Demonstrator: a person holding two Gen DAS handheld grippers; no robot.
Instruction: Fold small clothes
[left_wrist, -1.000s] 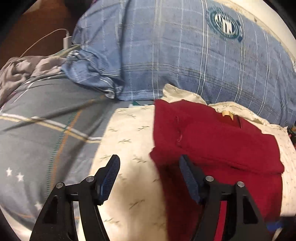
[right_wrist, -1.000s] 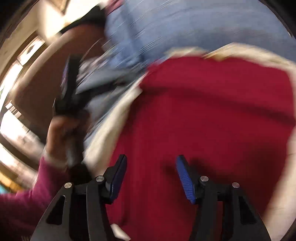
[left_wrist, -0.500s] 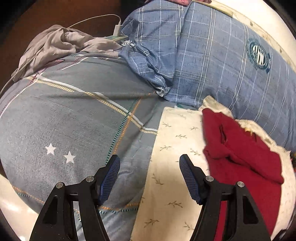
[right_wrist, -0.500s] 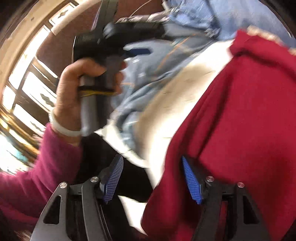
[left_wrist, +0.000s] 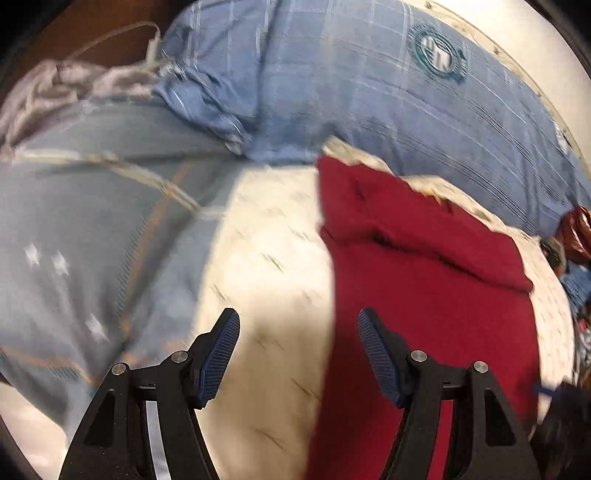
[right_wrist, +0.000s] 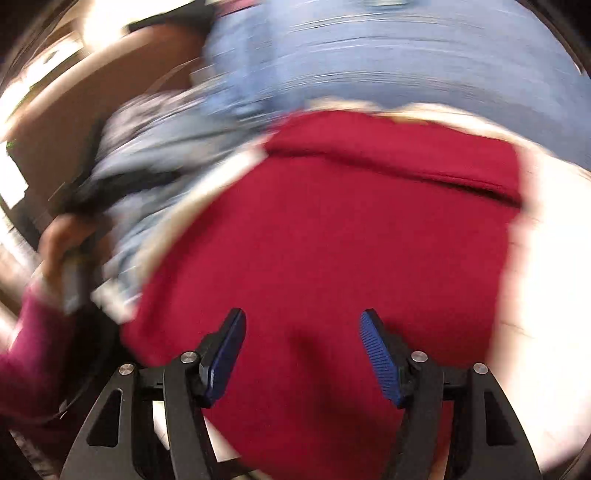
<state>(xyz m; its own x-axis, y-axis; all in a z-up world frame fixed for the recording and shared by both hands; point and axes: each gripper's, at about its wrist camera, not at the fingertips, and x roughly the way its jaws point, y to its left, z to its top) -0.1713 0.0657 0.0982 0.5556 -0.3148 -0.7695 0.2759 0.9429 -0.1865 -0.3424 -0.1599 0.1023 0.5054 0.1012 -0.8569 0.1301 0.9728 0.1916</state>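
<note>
- Left wrist view: left gripper (left_wrist: 298, 334) fingers spread, holding nothing, above the cream sheet (left_wrist: 258, 280). The red garment (left_wrist: 424, 288) lies folded on this sheet, below the blue plaid pillow (left_wrist: 369, 92).
- Right wrist view: right gripper (right_wrist: 302, 336) fingers have just been opening; nothing is between them, and the red garment lies beneath. Picture blurred. A hand (right_wrist: 61, 236) at left.
</note>
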